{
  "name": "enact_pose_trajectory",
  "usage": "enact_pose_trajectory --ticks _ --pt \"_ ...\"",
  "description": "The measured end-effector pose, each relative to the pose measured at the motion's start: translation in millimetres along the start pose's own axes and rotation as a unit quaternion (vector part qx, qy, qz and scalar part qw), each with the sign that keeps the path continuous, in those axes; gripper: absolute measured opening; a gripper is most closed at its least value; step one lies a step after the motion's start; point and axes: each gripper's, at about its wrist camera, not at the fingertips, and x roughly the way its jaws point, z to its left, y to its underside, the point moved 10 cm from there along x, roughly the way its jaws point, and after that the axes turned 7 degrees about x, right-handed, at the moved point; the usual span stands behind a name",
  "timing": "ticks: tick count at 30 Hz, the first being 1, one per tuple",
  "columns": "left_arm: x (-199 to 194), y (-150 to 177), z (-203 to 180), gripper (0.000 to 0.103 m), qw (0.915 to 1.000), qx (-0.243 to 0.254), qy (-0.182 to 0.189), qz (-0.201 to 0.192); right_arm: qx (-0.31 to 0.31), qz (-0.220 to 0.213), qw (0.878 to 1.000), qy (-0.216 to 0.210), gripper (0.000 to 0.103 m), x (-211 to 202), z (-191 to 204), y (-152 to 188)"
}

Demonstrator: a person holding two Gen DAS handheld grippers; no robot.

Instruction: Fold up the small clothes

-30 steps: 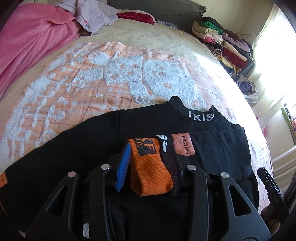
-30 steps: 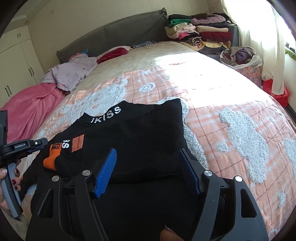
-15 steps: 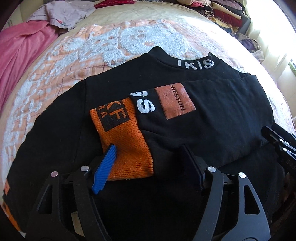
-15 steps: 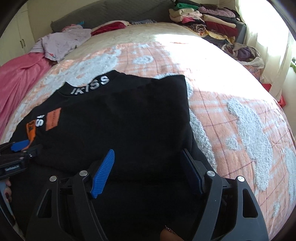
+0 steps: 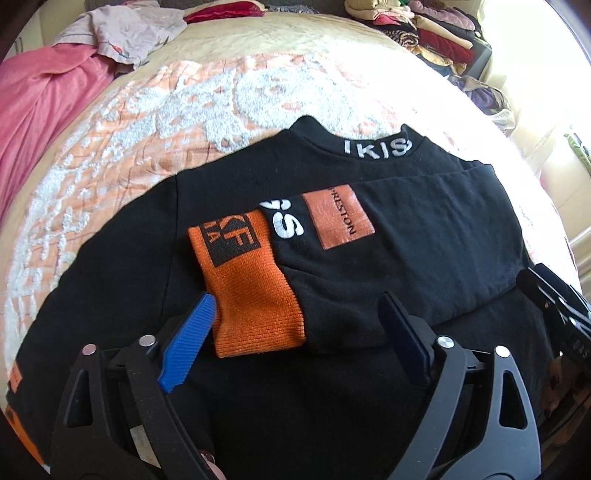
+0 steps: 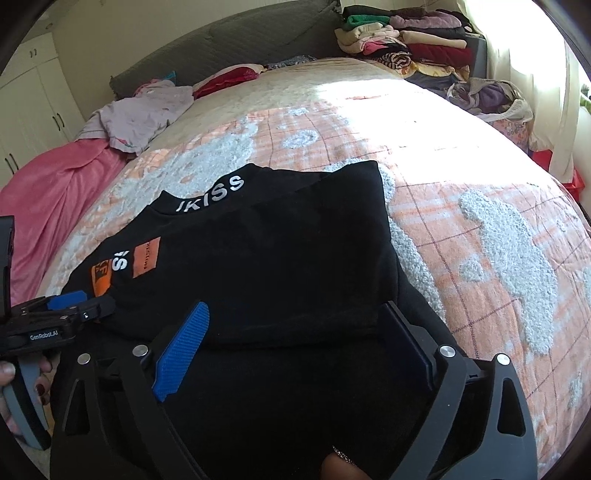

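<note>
A black sweatshirt (image 5: 424, 251) with white "IKISS" lettering on its collar lies flat on the bed. Its right sleeve is folded across the chest and ends in an orange cuff (image 5: 251, 295). My left gripper (image 5: 297, 301) hovers just in front of that cuff. Its jaws are opening, and the cuff's end lies between them without the pads pressing on it. In the right wrist view my right gripper (image 6: 295, 308) stands over the folded right edge of the sweatshirt (image 6: 277, 258). Its jaws are opening with only flat black cloth below. The left gripper (image 6: 70, 306) shows there near the cuff (image 6: 100, 280).
The bed has an orange-and-white textured blanket (image 6: 480, 229). A pink cover (image 5: 40, 110) and a lilac garment (image 5: 129, 29) lie at its far left. Folded clothes are stacked (image 6: 406, 48) at the far right, beside a bag of laundry (image 6: 491, 99).
The left gripper has let go of the orange cuff, which now lies flat on the sweatshirt's chest. Both grippers' jaws have spread wider.
</note>
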Motion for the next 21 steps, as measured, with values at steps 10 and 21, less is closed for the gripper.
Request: enact_pose_trajectory --ticks 10,21 --pt "-27 -6 8 0.093 0.999 0.002 -0.024 -0.038 -0.014 -0.033 0.999 -0.021 0.098 -23 24 -8" --pt "-49 0 36 0.093 0.9963 -0.02 -0.05 -0.067 -0.03 -0.051 0.998 -0.033 0.098 -32 54 -9"
